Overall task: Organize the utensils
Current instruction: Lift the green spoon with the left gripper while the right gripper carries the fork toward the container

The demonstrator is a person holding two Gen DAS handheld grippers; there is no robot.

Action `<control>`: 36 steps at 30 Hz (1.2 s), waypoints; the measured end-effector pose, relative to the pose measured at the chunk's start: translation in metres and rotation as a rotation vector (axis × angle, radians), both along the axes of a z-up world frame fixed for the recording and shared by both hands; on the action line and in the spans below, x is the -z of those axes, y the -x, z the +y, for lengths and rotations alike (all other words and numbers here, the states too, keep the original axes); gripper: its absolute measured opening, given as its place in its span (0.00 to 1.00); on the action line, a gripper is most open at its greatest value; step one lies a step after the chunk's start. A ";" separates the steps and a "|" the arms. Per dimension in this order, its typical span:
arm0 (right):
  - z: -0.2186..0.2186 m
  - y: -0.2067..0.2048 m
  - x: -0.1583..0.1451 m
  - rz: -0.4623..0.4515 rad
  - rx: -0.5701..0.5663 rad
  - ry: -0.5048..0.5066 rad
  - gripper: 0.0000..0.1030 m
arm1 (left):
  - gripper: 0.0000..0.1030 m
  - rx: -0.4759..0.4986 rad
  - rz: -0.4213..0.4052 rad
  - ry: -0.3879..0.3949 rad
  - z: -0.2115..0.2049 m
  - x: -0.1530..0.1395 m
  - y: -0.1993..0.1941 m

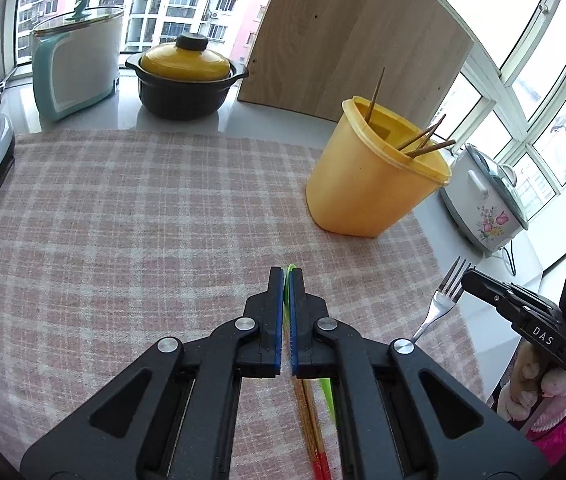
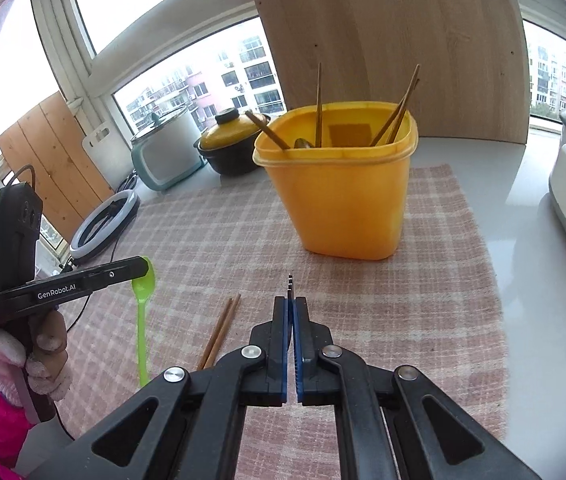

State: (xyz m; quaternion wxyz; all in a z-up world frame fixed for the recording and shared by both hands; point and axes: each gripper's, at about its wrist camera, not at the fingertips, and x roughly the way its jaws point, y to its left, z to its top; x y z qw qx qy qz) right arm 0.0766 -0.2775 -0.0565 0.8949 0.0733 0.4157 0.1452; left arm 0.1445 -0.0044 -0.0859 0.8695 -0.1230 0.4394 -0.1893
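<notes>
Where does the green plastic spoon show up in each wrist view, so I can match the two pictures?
Left wrist view: the green spoon is clamped between the left gripper fingers at lower centre, only slivers showing.
Right wrist view: green spoon at lower left, bowl up, held by the left gripper.
Shared landmark: the yellow utensil bin on the checked cloth.
</notes>
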 end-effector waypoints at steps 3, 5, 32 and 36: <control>-0.008 0.003 -0.008 -0.022 0.023 -0.001 0.00 | 0.00 -0.004 -0.029 0.001 0.000 -0.011 -0.001; -0.012 0.005 -0.013 -0.037 0.041 0.001 0.00 | 0.00 -0.009 -0.048 0.002 -0.001 -0.017 -0.002; -0.069 -0.007 -0.084 -0.204 0.180 -0.039 0.00 | 0.00 -0.150 -0.269 0.028 -0.006 -0.094 -0.095; -0.079 -0.014 -0.096 -0.231 0.209 -0.053 0.00 | 0.00 -0.154 -0.294 0.027 -0.015 -0.103 -0.115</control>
